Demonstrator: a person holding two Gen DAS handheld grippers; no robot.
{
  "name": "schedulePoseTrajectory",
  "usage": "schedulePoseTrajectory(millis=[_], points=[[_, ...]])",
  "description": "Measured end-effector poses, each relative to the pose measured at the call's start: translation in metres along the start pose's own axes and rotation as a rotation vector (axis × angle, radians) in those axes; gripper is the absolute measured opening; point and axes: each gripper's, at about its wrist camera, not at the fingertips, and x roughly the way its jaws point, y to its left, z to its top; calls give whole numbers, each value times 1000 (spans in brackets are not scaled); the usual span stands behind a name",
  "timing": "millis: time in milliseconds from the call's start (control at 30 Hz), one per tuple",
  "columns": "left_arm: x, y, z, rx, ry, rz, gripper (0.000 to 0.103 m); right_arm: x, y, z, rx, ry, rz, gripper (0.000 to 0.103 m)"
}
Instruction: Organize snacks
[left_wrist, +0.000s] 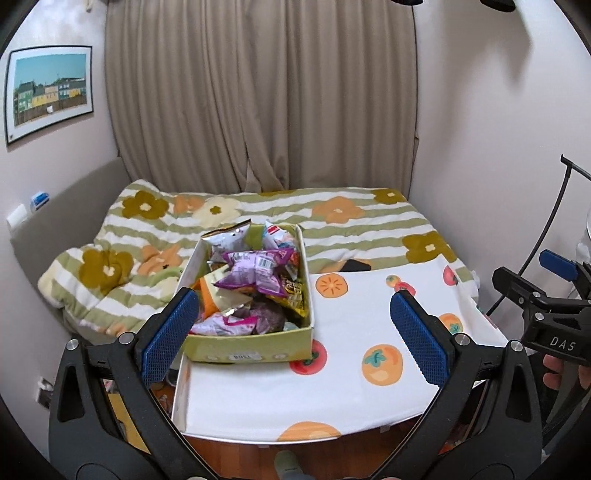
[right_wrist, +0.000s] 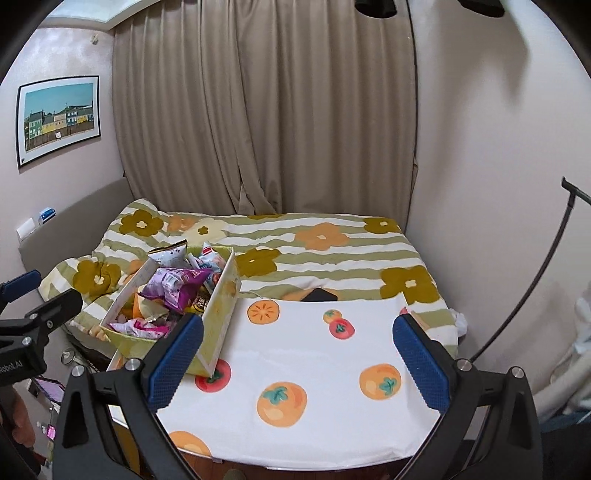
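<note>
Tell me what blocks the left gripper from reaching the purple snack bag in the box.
Nothing visible: the left gripper is open before the box, and the purple snack bag lies uncovered on top.

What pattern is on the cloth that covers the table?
The cloth is white with orange and red persimmon-like fruits with green leaves. The right wrist view shows it best.

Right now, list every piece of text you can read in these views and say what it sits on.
"DAS": white letters on the black body of the right gripper, seen from the left wrist view.
"Robot.AI": white letters on the black body of the left gripper, cut off at the frame edge.
Oval label on the green cardboard snack box: upside down, too blurred to read.
Print on the purple snack bag and other packets: too small to read.
</note>
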Motion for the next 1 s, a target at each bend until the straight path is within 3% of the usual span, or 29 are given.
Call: schedulePoseTrajectory(millis=[1000], points=[[-12, -16, -9, -17, -23, 7, 103, -11, -9, -6, 19, -7, -5, 102]])
